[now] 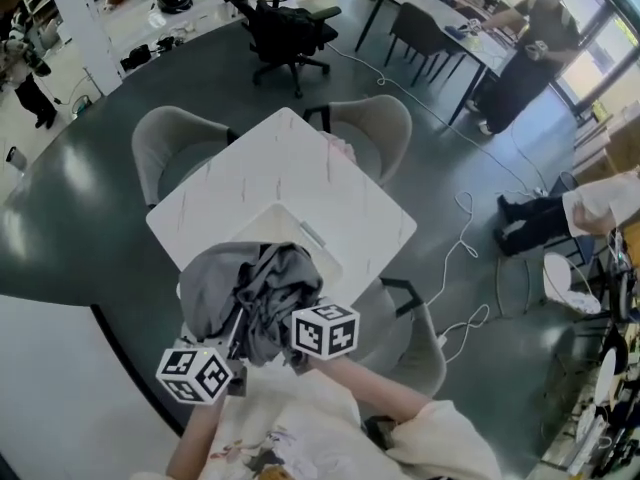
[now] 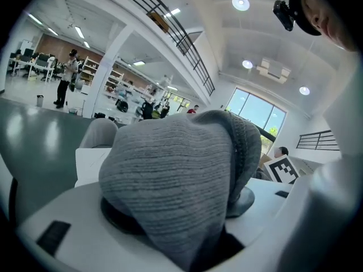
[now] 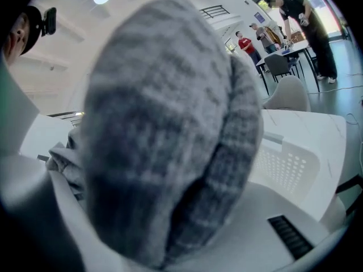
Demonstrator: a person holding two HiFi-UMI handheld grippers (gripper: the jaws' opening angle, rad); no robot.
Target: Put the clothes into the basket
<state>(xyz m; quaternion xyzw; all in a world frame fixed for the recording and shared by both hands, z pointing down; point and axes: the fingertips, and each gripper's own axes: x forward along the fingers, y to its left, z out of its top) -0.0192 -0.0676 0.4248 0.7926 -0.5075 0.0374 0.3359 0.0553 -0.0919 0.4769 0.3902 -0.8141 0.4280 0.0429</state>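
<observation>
Head view: left tool (image 1: 237, 336) and right tool (image 1: 292, 320) clamp grey clothes (image 1: 255, 290) over the basket (image 1: 316, 239) on the table (image 1: 290, 163).

This is a large open-plan office or lab hall. A white square worktop (image 1: 330, 183) stands on a dark, glossy floor (image 1: 80, 218) with grey shell chairs (image 1: 175, 148) around it. Farther off are a black swivel office chair (image 1: 285, 33), a long desk (image 1: 450, 18) at the far right with a person (image 1: 530, 53) standing at it, and white shelving (image 1: 95, 3) at the far left. Cables (image 1: 462, 253) trail over the floor. Overhead are a high white ceiling with round lights (image 2: 240, 3), a railed mezzanine (image 2: 176, 35) and tall windows (image 2: 255, 115).
</observation>
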